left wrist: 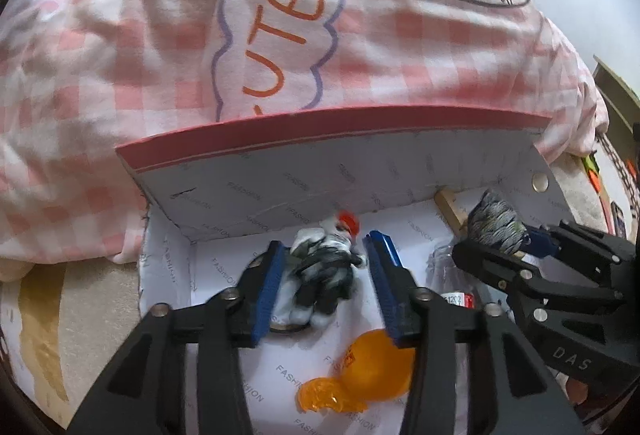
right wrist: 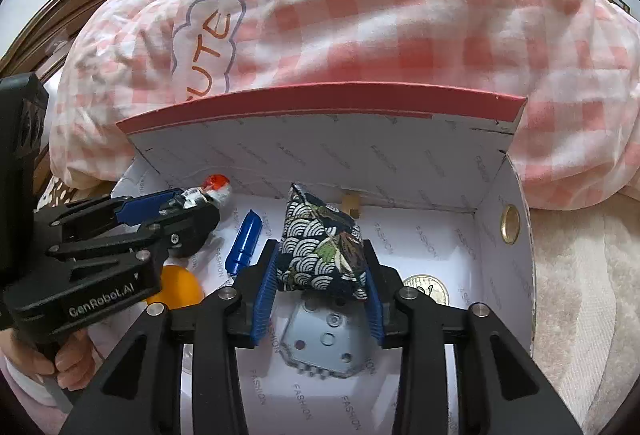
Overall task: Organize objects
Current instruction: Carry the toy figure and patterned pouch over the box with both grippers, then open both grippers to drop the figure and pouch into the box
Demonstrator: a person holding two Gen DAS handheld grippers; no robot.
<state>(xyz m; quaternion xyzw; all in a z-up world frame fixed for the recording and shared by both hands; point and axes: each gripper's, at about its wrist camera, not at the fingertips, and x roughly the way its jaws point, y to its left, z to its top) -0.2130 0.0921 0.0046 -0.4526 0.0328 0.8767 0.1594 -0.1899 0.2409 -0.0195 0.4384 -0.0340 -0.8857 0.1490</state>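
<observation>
A white shoebox [left wrist: 280,187] with a red-edged lid stands open against a pink quilt. My left gripper [left wrist: 326,247] reaches into it, open, with a black-and-white toy figure [left wrist: 320,275] with a red top lying between its blue pads, gaps showing on both sides. The right wrist view shows the same gripper [right wrist: 192,205] and toy [right wrist: 214,187] at the left. My right gripper [right wrist: 322,247] is shut on a dark fabric pouch [right wrist: 316,219] with a white wave pattern, held just above the box floor. In the left wrist view that gripper [left wrist: 496,241] and pouch [left wrist: 494,219] are at the right.
On the box floor lie an orange plastic piece [left wrist: 372,363], a blue cylinder [right wrist: 244,241], a grey studded plate [right wrist: 324,339], a gold disc [right wrist: 430,287] and a wooden block [right wrist: 352,203]. The checkered quilt [right wrist: 400,35] bulges behind the lid. A hand [right wrist: 68,359] holds the left gripper.
</observation>
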